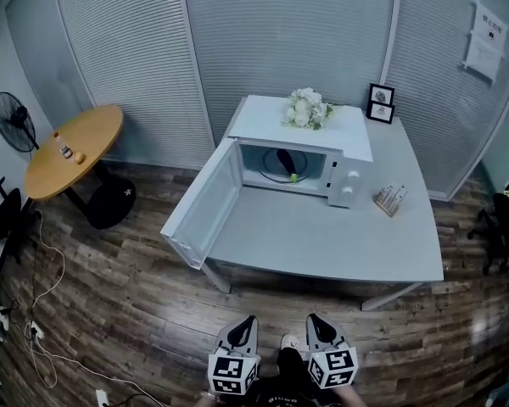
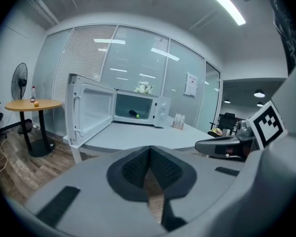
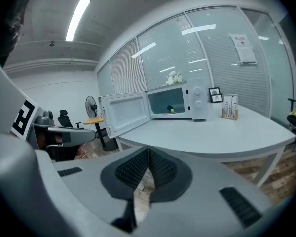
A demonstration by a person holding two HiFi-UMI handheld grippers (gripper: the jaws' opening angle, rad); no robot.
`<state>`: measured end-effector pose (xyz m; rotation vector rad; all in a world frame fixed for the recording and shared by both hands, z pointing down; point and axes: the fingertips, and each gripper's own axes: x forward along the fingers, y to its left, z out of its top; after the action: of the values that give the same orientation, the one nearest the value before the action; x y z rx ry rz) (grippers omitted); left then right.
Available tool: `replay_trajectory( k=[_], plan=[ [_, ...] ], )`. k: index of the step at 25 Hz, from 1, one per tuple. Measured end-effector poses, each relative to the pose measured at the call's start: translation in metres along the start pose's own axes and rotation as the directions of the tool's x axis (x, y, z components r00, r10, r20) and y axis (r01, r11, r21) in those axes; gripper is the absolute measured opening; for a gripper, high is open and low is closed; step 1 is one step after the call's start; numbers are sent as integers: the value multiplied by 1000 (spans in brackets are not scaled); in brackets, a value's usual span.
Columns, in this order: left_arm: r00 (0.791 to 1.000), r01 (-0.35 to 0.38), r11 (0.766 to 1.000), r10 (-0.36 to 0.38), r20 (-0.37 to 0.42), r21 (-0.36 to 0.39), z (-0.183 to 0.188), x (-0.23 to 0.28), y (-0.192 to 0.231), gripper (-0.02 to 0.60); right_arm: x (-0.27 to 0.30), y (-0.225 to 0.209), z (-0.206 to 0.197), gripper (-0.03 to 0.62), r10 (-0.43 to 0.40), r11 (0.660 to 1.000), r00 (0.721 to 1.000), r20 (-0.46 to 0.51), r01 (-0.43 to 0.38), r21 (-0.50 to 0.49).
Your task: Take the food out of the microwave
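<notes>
Left gripper (image 2: 149,154): jaws pressed together, nothing between the pads. Right gripper (image 3: 148,154): likewise closed and empty. Both side by side over the wood floor (image 1: 110,303), well apart from the grey table (image 1: 322,236). Microwave (image 1: 349,176) on that table, door (image 1: 205,206) swung wide open. Food (image 1: 287,161), dark with a green end, inside the cavity. Head view only: flowers (image 1: 305,108) on the microwave top. Left gripper view only: bottle (image 2: 32,94) on the round table (image 2: 33,104).
</notes>
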<state>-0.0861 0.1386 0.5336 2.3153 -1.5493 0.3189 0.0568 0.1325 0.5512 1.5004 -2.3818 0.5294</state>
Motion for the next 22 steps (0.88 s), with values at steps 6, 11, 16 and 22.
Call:
replay_trajectory(
  k=[6,11,16,22],
  plan=[
    [1000,-22,1000,22,-3,-1,17,45,-8,8,23,-36,19,5,22,1000,1000,9,-22,4],
    [999,-34,999,35,5,-4,31,82,-21,8,40,-69,32,5,44,999,999,5,-44,-6],
    [998,-62,998,62,3,-24,40,111,-26,8,60,-96,47,5,77,997,997,5,-76,-19],
    [997,-81,996,81,-5,-30,43,131,-32,8,75,-113,59,5,103,994,995,15,-103,-23]
  ],
)
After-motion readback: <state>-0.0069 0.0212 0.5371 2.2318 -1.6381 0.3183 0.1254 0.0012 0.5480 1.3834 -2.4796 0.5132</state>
